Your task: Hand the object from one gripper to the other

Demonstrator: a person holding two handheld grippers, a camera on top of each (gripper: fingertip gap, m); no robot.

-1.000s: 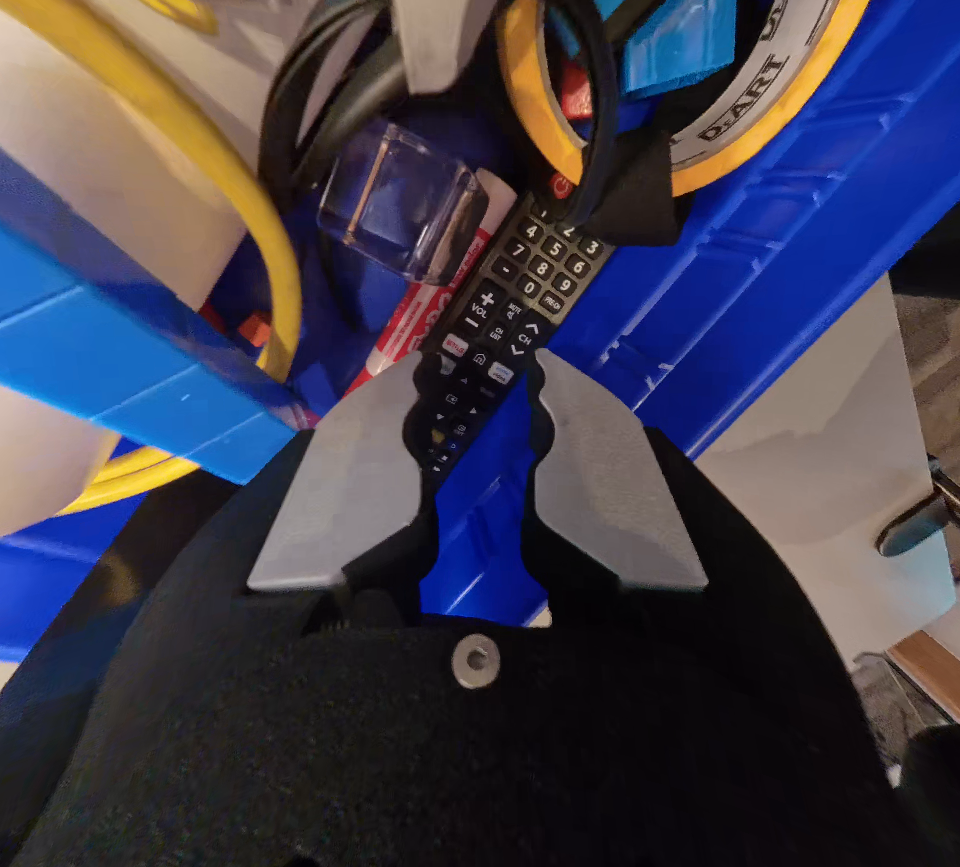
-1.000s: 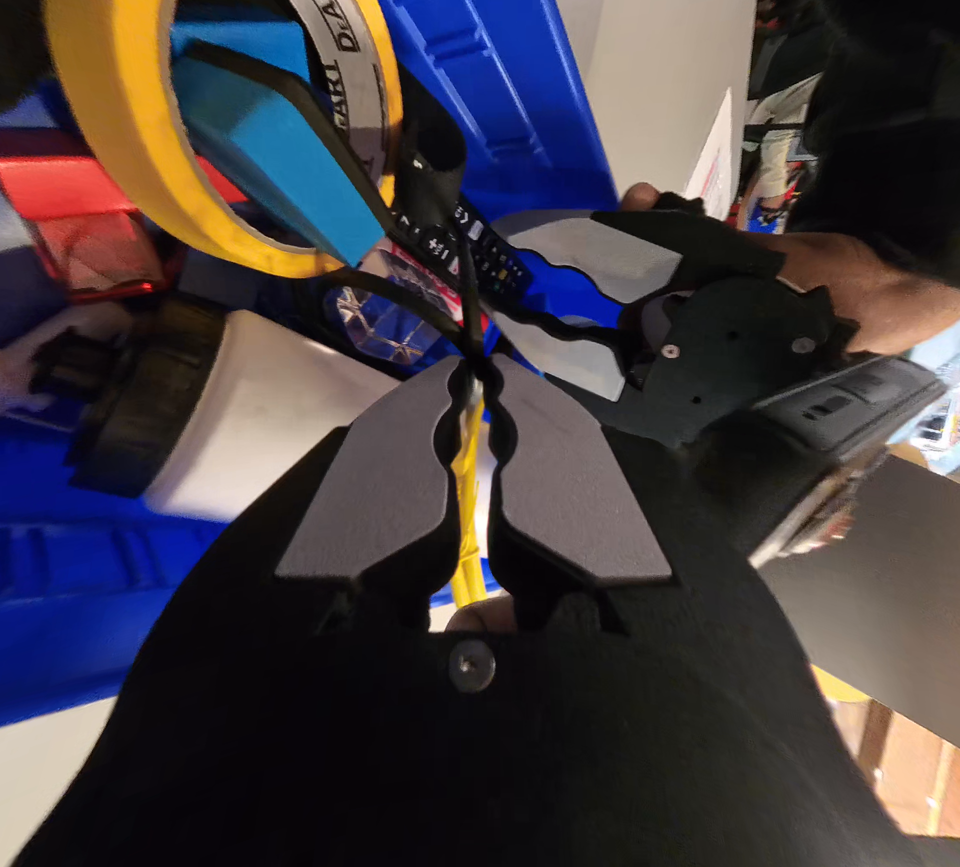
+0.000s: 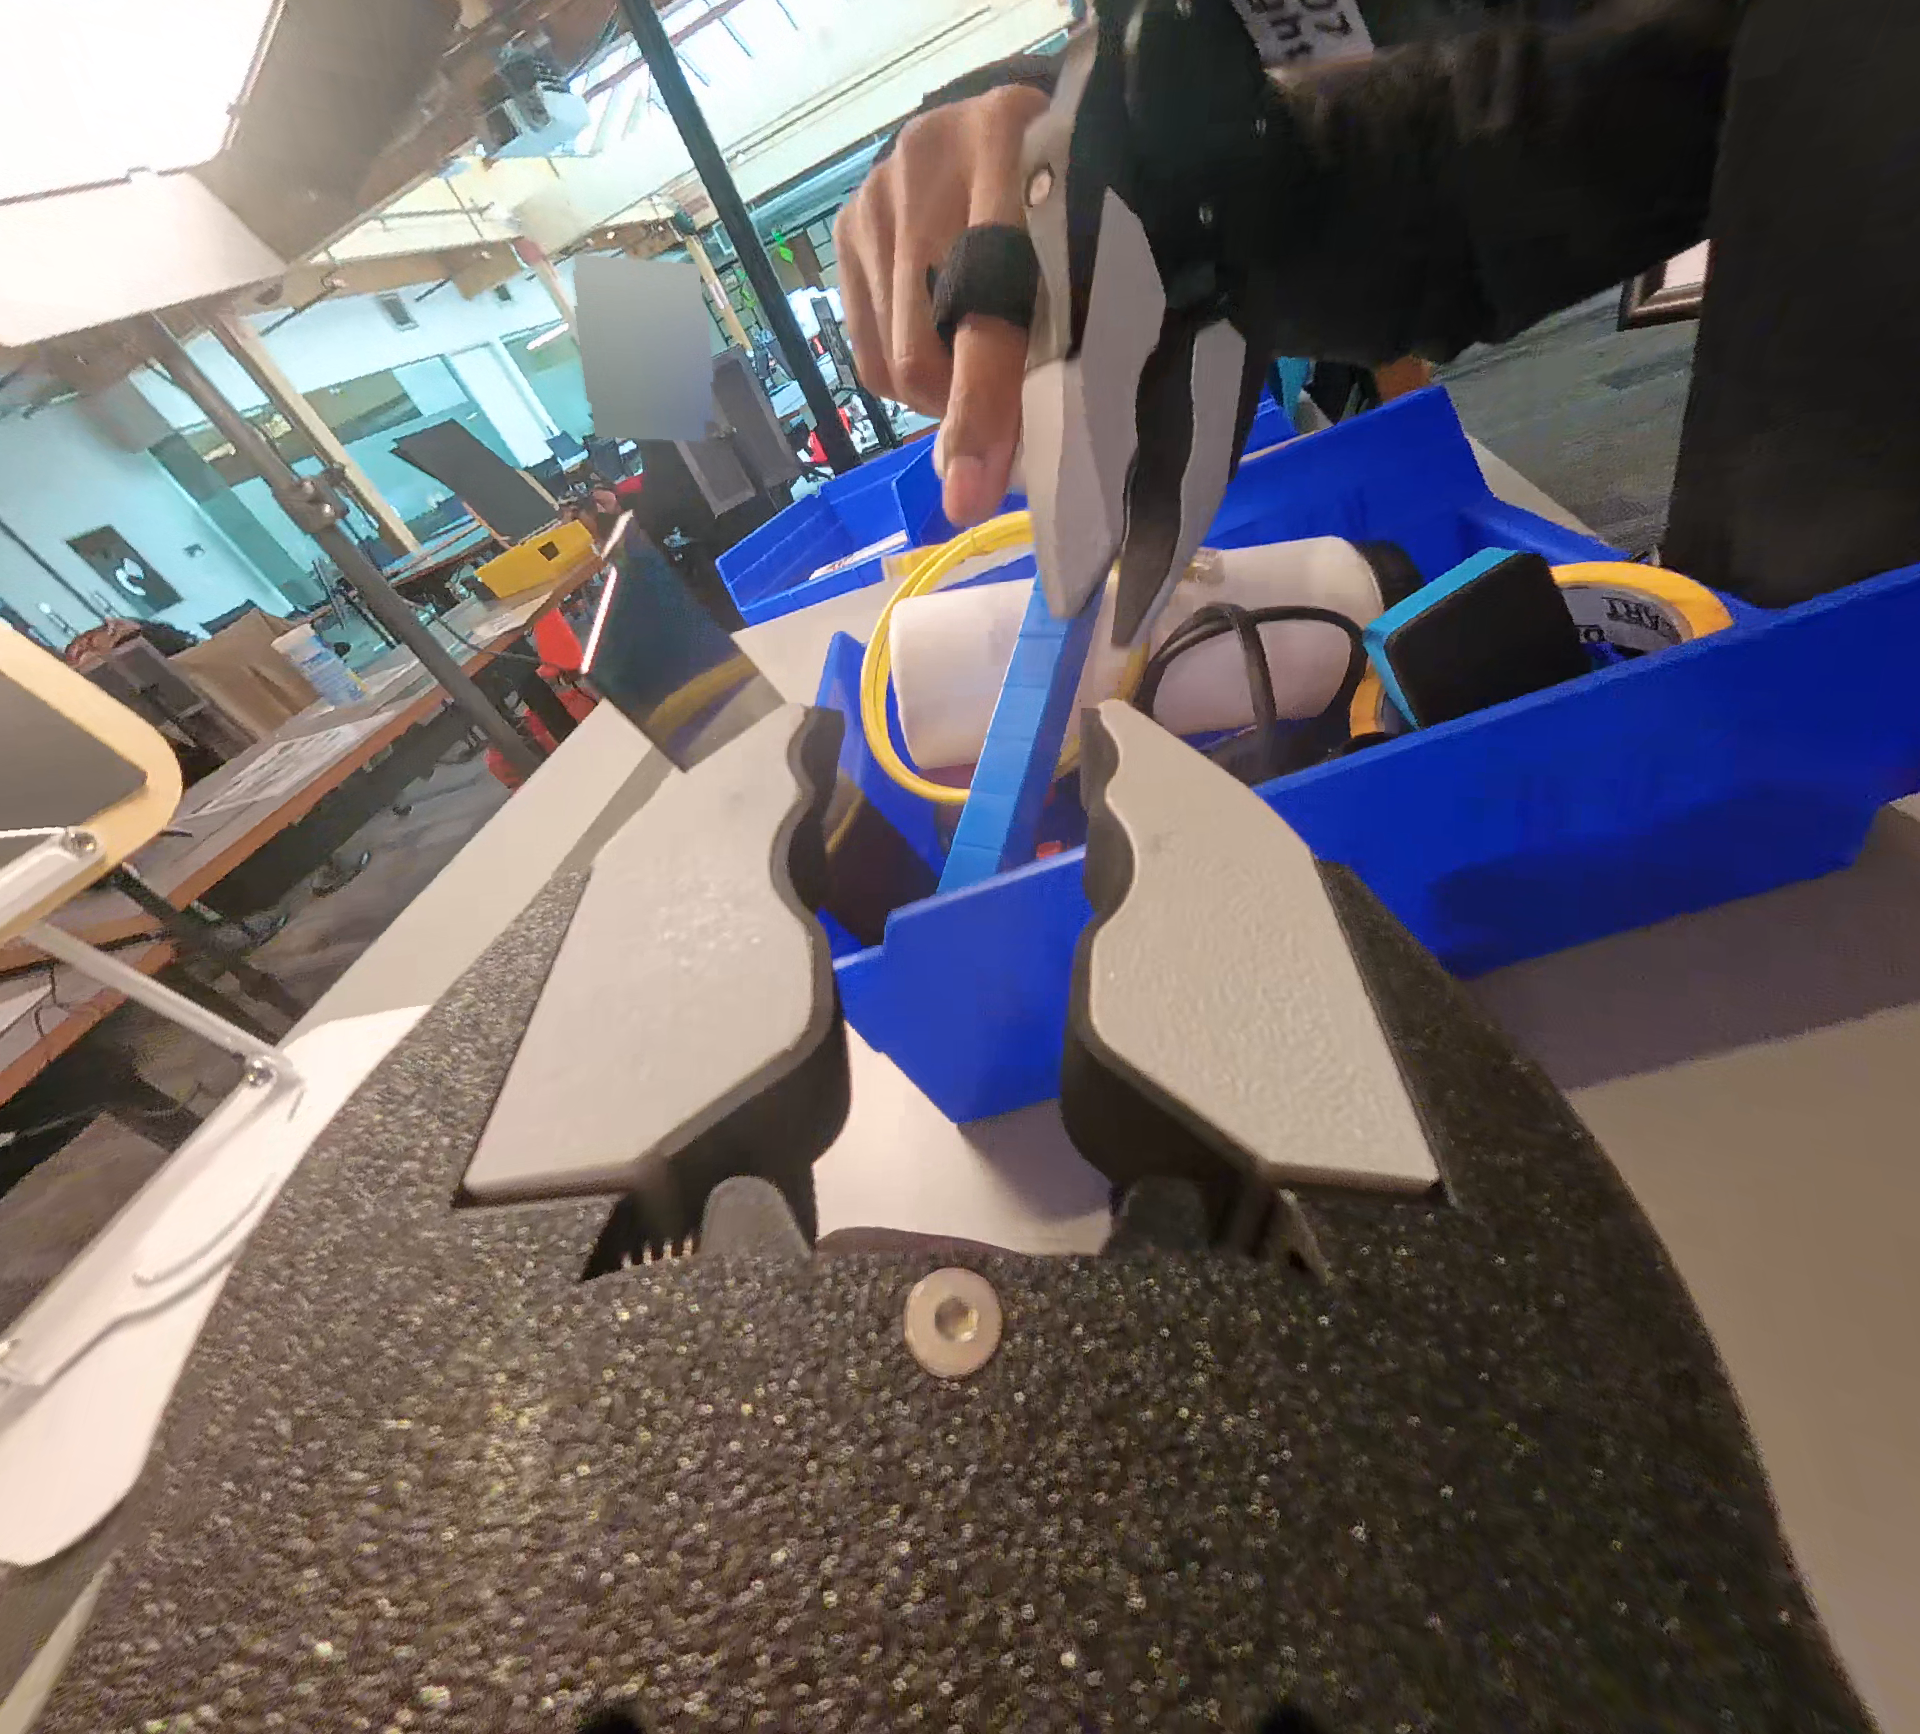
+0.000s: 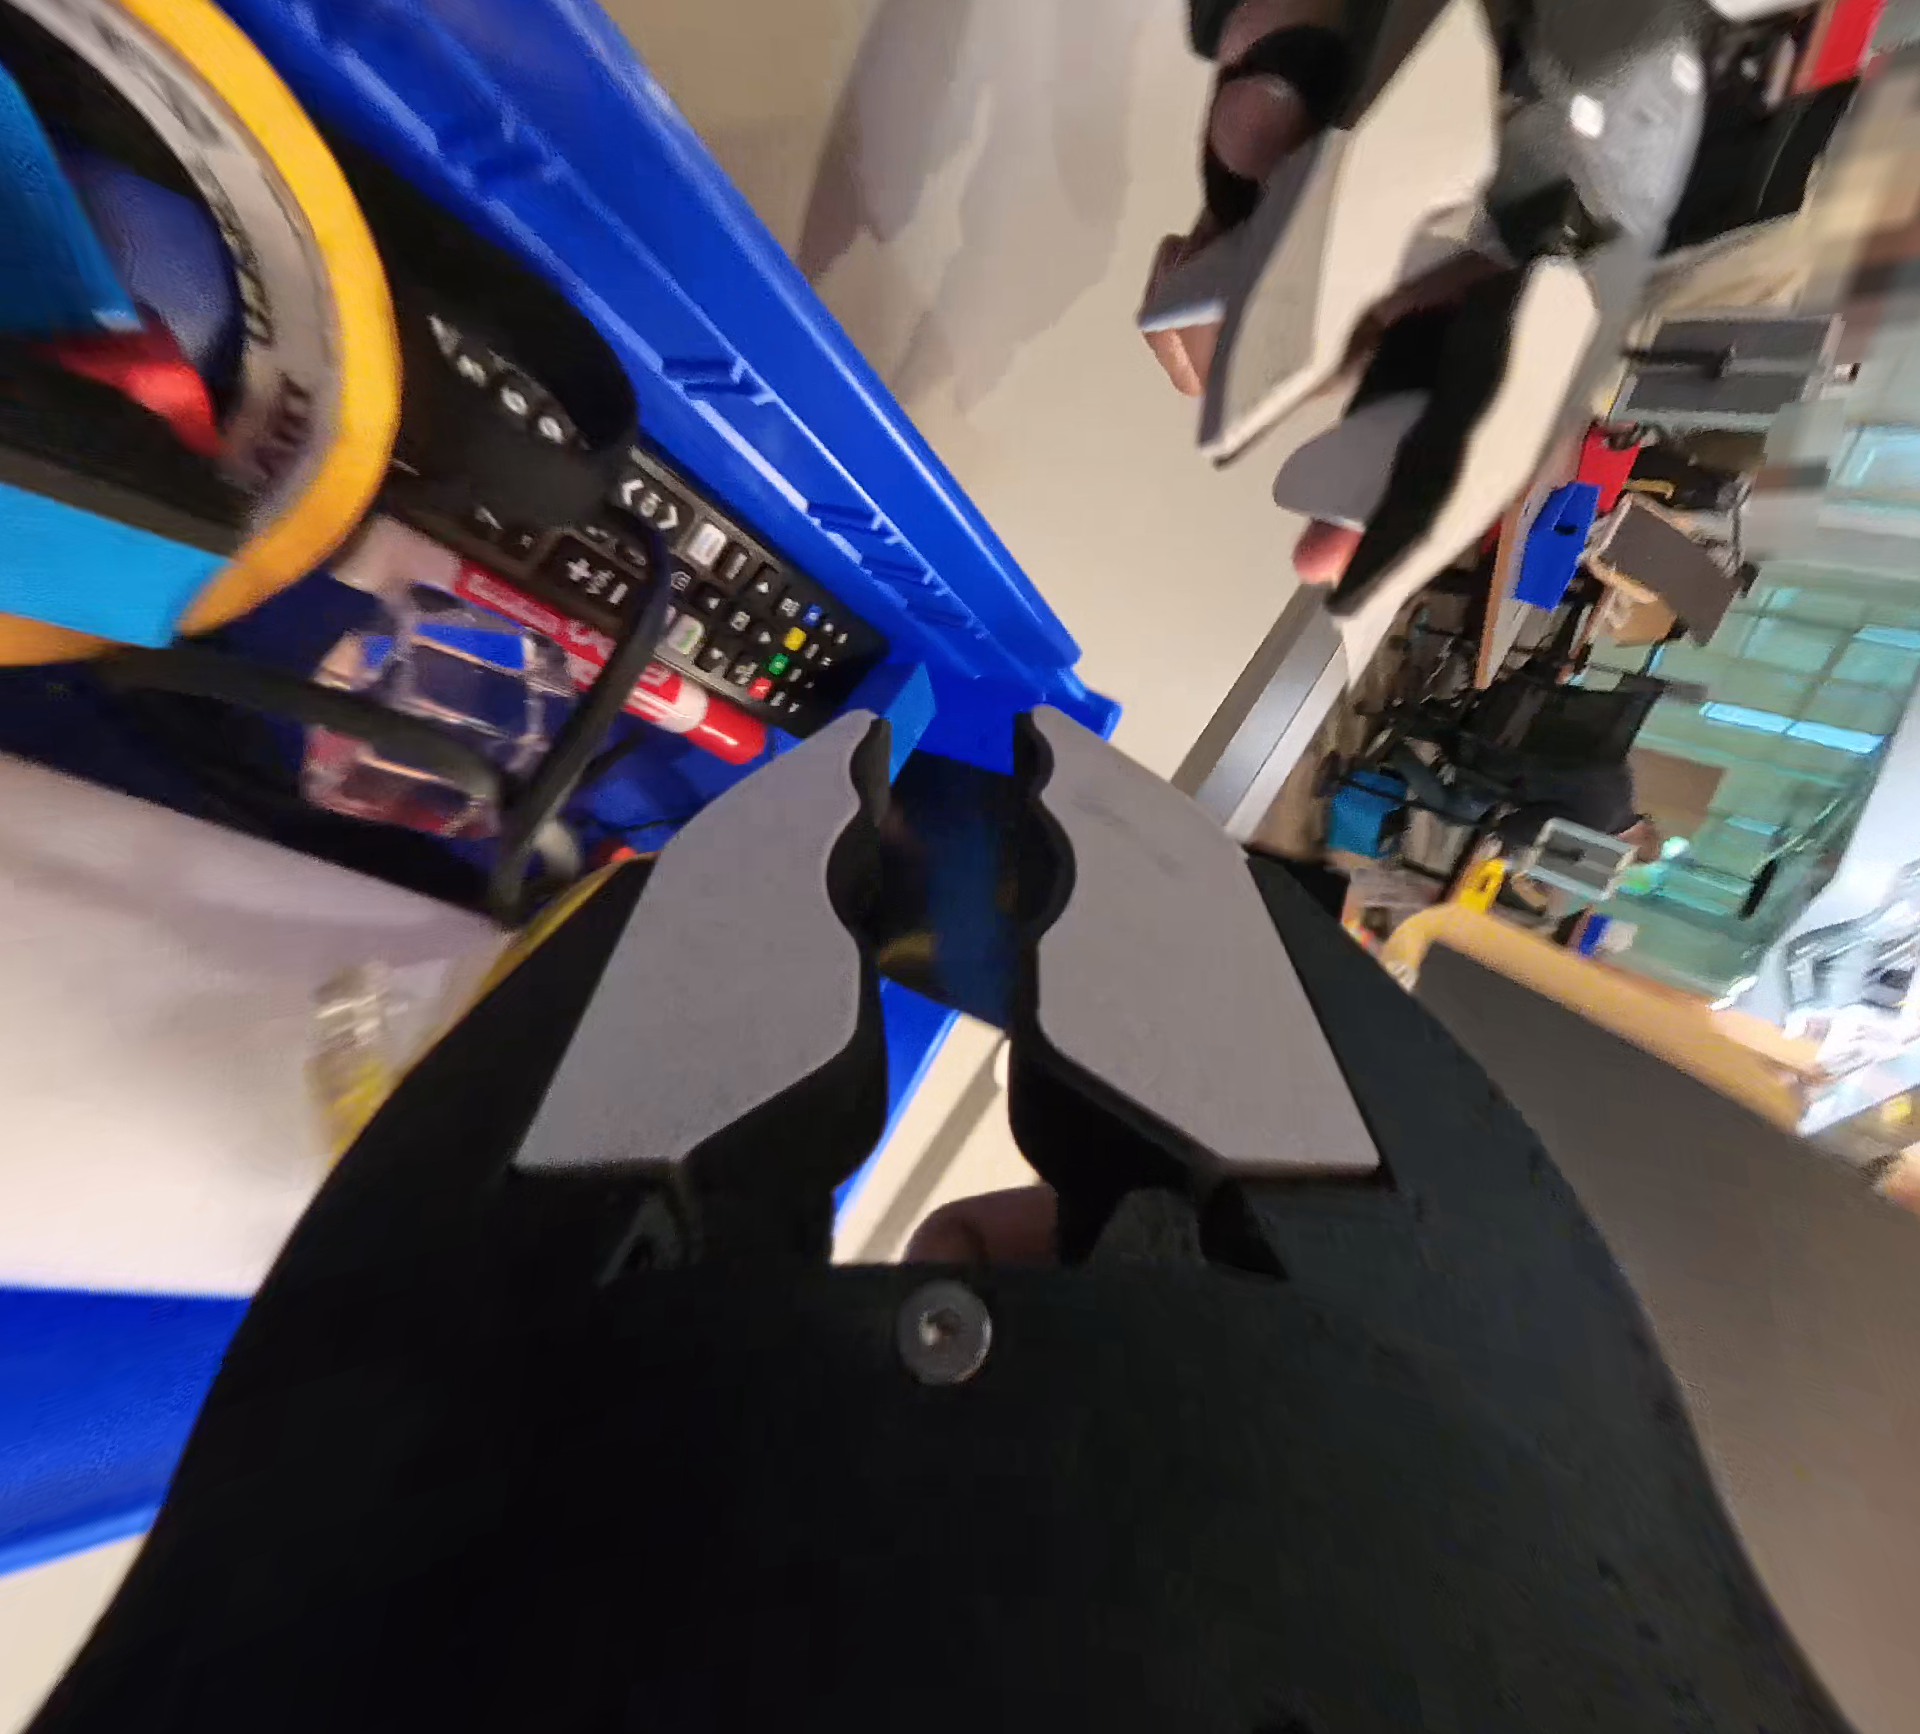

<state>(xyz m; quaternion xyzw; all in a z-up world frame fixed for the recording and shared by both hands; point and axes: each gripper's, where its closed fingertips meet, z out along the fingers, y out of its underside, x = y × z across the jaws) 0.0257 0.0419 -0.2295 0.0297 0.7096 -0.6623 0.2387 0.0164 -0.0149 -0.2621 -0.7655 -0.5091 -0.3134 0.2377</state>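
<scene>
Change since a second ago: left tool (image 3: 956, 728) has backed out of the blue bin (image 3: 1558, 811), where it was poised over the remote control (image 4: 727, 583). It is now low, outside the bin's near corner, over the desk (image 3: 1714, 1113). Jaws spread wide, nothing between them.

Right tool (image 3: 1096, 609) has let go of the cable it pinched and is now clenched on the top end of the blue bar (image 3: 1023, 728). The bar stands steeply tilted, lower end still down inside the bin. In the right wrist view the bar fills the gap between the jaws of the right tool (image 4: 951, 734).

Reading: the bar looks to be the object for the hand-over. Pick-up seems done, transfer not yet started. The left tool (image 4: 1257, 406) is free and faces the bar, well apart from it; that view is blurred.

Surroundings, all in the bin:
- yellow cable coil (image 3: 883, 645) looped round a white cylinder (image 3: 966, 656), just behind the bar
- black cord (image 3: 1247, 645)
- blue-and-black block (image 3: 1475, 635) and yellow tape roll (image 3: 1662, 604) toward the far end
- red marker (image 4: 717, 728) and clear box (image 4: 457, 697) beside the remote

Obstacles: the bin's near wall lies between the left tool and the bar's lower half. The yellow coil sits close enough to snag the bar. Lifting the bar clear first would probably help.
</scene>
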